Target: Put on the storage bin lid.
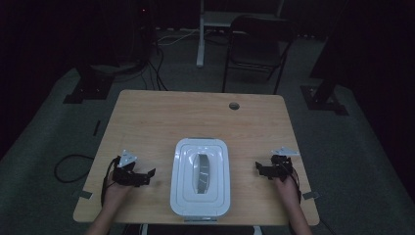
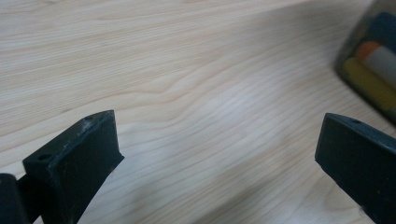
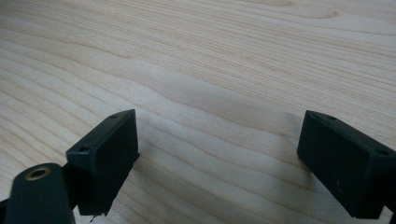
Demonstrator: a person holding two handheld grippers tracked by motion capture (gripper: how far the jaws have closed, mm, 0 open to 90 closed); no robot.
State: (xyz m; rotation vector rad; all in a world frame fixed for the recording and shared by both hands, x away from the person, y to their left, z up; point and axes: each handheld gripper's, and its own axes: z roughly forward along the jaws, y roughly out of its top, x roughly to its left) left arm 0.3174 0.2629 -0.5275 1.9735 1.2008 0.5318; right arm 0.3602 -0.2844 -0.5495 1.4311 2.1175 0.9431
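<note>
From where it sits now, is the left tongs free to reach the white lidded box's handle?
Probably yes: left tongs are open beside the white lidded box, bare table between them, handle uncovered on top.

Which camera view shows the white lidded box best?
The high view: the white lidded box lies whole between the open claws, grey handle on top. The left gripper view catches a blurred corner with coloured contents; the right gripper view faces bare table.

No text, label, brand, number or sign can be read on the white box, on the wooden table, or on the grippers.
</note>
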